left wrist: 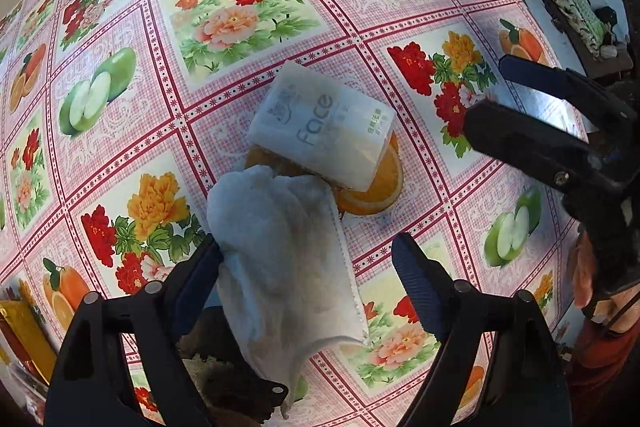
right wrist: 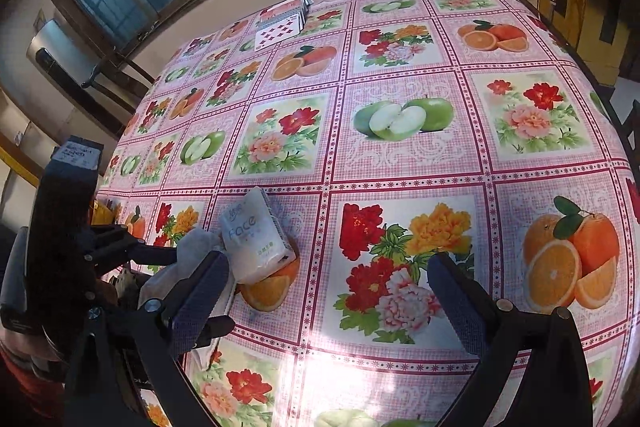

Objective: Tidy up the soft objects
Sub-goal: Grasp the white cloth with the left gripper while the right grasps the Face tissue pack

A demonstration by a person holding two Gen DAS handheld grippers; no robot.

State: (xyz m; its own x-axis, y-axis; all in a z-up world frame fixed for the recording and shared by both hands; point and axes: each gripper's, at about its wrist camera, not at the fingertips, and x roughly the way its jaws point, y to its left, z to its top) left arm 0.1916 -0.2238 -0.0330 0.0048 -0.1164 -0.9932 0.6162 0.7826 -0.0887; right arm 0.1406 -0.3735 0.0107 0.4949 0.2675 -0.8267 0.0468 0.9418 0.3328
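1. One white tissue pack, printed "Face", lies mid-table on the fruit-and-flower tablecloth; small green print unreadable.
2. One white cloth, crumpled, touches its near edge and hangs over the table edge.
3. Left gripper fingers spread, cloth against the left one; right gripper open, empty.
4. Playing cards far left; count unclear.

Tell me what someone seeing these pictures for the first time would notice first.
The loud tablecloth, pink checks with fruit and flower panels, covers the whole table. Near its front edge a white tissue pack marked "Face" lies tilted over a printed orange, touching a white cloth between the open left tongs. Playing cards sit at the far side.
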